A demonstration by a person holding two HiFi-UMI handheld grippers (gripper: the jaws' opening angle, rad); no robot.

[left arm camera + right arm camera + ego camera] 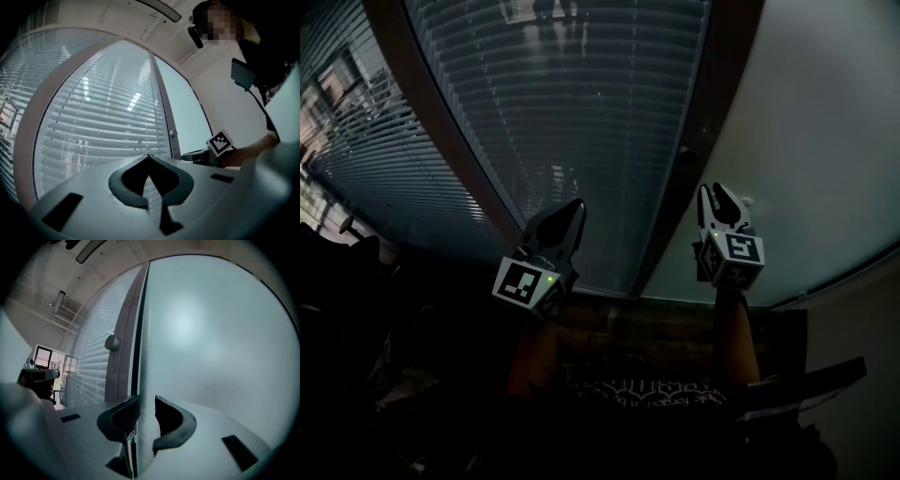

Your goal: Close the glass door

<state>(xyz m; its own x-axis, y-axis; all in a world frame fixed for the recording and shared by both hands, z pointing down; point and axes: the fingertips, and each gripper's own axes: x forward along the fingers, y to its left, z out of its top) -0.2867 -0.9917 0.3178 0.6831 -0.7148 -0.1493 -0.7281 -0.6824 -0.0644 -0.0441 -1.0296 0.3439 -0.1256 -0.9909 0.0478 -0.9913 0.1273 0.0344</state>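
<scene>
The frosted glass door [806, 141] fills the right half of the head view, next to a dark upright frame [705, 112] that carries a small round knob [685, 153]. My right gripper [719, 195] points level at the door's free edge. In the right gripper view its jaws [146, 399] straddle that edge, and the frosted pane [211, 333] fills the gap between the pads. The knob [111, 342] sits up and to the left of them. My left gripper [575, 208] is shut on nothing in front of the slatted glass [103, 117], its tips [148, 156] meeting.
Left of the frame, horizontal blinds [562, 94] cover a fixed glass wall, with a lit room behind it [337, 94]. A dark wooden ledge [656, 323] runs below the grippers. The person's forearms [733, 337] reach up from the bottom.
</scene>
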